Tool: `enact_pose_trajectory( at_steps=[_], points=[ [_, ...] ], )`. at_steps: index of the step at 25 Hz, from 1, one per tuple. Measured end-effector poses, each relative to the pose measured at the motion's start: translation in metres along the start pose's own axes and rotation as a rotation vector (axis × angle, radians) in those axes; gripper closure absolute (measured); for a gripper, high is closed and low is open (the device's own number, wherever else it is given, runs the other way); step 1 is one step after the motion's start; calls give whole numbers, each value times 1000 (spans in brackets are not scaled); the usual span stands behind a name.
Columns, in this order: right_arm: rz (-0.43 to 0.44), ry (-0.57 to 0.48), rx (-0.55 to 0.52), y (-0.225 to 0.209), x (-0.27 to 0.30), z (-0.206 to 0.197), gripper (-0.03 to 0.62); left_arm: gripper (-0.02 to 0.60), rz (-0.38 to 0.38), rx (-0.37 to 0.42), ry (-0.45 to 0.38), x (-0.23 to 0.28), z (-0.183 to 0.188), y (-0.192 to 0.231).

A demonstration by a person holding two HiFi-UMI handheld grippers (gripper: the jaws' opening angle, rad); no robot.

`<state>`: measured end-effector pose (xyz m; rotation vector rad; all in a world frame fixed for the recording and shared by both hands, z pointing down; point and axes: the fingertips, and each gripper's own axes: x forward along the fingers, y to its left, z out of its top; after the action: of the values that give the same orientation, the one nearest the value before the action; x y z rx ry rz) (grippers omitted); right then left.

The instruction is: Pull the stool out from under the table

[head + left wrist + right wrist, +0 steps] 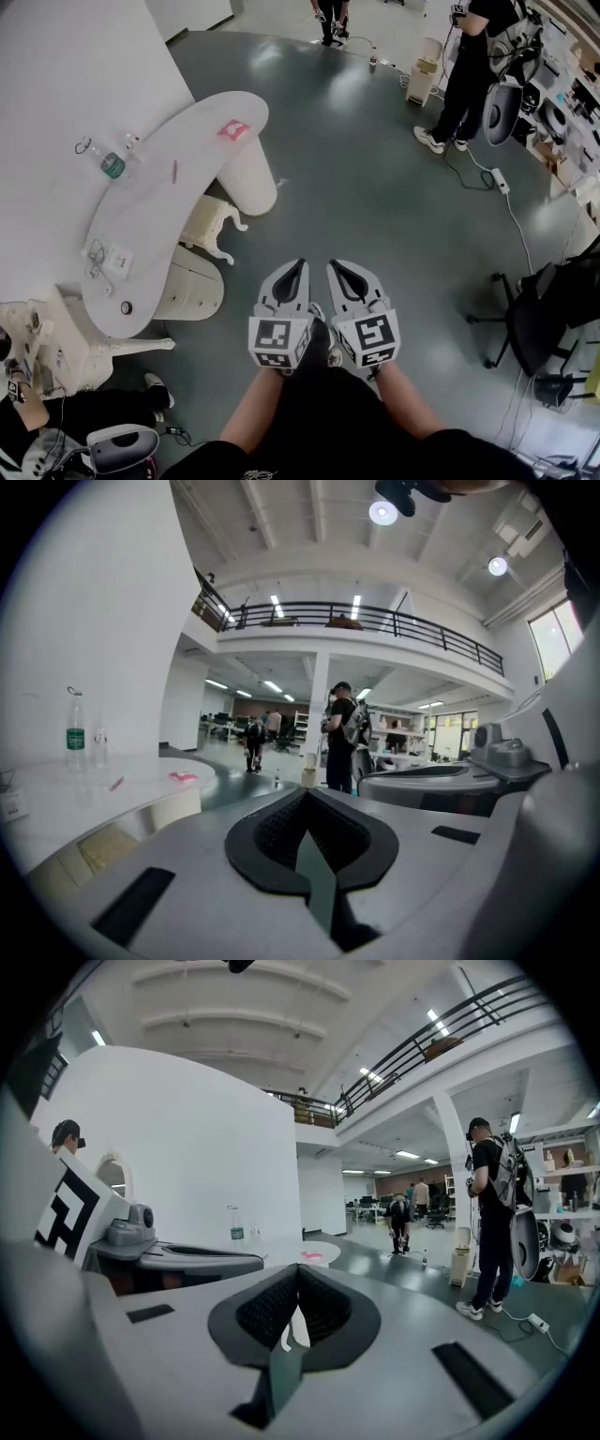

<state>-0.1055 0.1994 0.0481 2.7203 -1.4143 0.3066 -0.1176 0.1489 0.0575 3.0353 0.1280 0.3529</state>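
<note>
A cream stool (pixel 214 228) with curved legs stands tucked partly under the curved white table (pixel 178 202) at the left of the head view. Both grippers are held side by side in front of the person, over the grey floor and right of the stool, apart from it. My left gripper (pixel 298 265) is shut with nothing in it, and its closed tip (pixel 307 792) points across the room past the table's edge (pixel 141 794). My right gripper (pixel 337 267) is shut and empty too, its tip (pixel 298 1267) facing the table's far end (pixel 314 1252).
The table rests on ribbed white cylinders (pixel 251 180); a water bottle (pixel 112 165), a pink item (pixel 232 129) and small things lie on top. Another white seat (pixel 89 354) stands at lower left. A person (pixel 469 75) stands far right near a power strip (pixel 500 180), and an office chair (pixel 534 323) is at right.
</note>
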Motion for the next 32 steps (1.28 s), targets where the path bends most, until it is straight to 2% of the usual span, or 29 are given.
enact_pose_trajectory(
  at_steps=[5, 11, 14, 18, 23, 26, 29, 32],
  points=[
    [-14, 37, -42, -47, 31, -3, 588, 575, -40, -29, 1, 75, -2, 3],
    [-45, 79, -126, -114, 78, 30, 588, 575, -102, -61, -35, 181, 42, 16],
    [-41, 92, -174, -143, 106, 43, 588, 575, -103, -90, -72, 225, 66, 29],
    [-15, 117, -184, -150, 142, 43, 588, 575, -83, -115, -51, 248, 61, 56],
    [150, 126, -242, -123, 198, 50, 588, 575, 41, -160, -20, 245, 48, 112],
    [239, 122, -235, -96, 231, 55, 588, 575, 127, -179, -20, 233, 44, 151],
    [317, 145, -208, -74, 256, 52, 588, 575, 230, -228, -6, 219, 32, 190],
    [452, 190, -233, -57, 272, 39, 588, 575, 353, -280, 32, 207, 12, 213]
  ],
)
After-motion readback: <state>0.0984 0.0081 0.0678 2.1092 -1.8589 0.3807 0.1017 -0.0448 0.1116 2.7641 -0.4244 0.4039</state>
